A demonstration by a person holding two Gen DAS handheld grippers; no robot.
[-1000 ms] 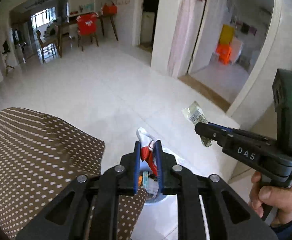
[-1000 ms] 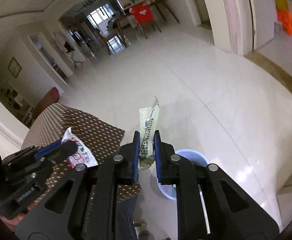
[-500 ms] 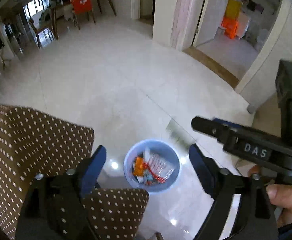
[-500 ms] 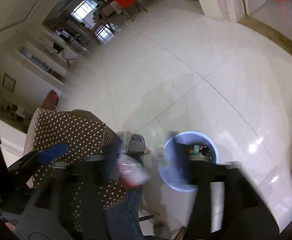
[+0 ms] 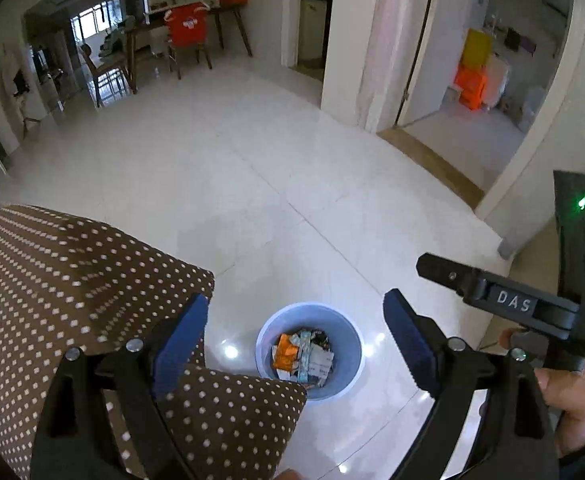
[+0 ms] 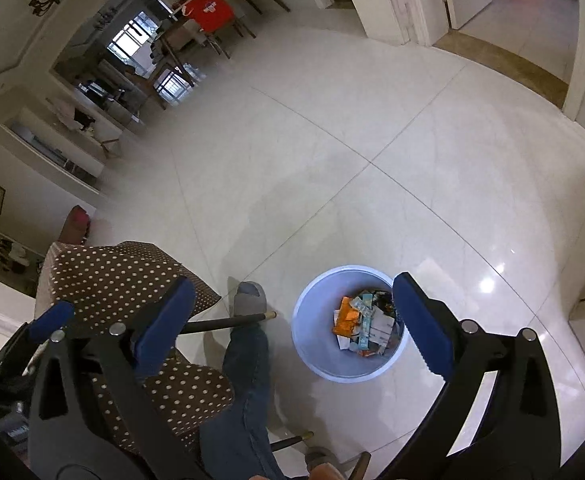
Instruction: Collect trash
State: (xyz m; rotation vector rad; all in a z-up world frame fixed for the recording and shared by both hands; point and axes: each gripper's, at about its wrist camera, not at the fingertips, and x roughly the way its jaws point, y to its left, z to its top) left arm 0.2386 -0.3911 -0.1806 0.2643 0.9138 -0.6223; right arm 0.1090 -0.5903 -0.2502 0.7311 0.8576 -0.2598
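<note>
1. Two grippers, both with jaws spread wide and nothing between the blue pads. Left gripper (image 5: 294, 344) and right gripper (image 6: 292, 320) each look down at the floor.
2. Light blue trash bin (image 5: 266, 336) stands on the white tiled floor (image 5: 252, 184), just beside the corner of a brown polka-dot cloth (image 5: 60, 280). Also seen from the right wrist: bin (image 6: 312, 344).
3. Trash (image 5: 302, 354) lies inside the bin: an orange wrapper, pale printed packets, a dark scrap, all heaped together. Same heap in the right view (image 6: 366, 328).
4. Right gripper's black body, marked "DAS", shows in the left view (image 5: 512, 300), held by a hand (image 5: 572, 404) at the lower right.
5. Person's jeans leg and grey-socked foot (image 6: 250, 300) sit near the bin, on its left in the right view.
6. Far background: red chair (image 5: 186, 30) at a table.
</note>
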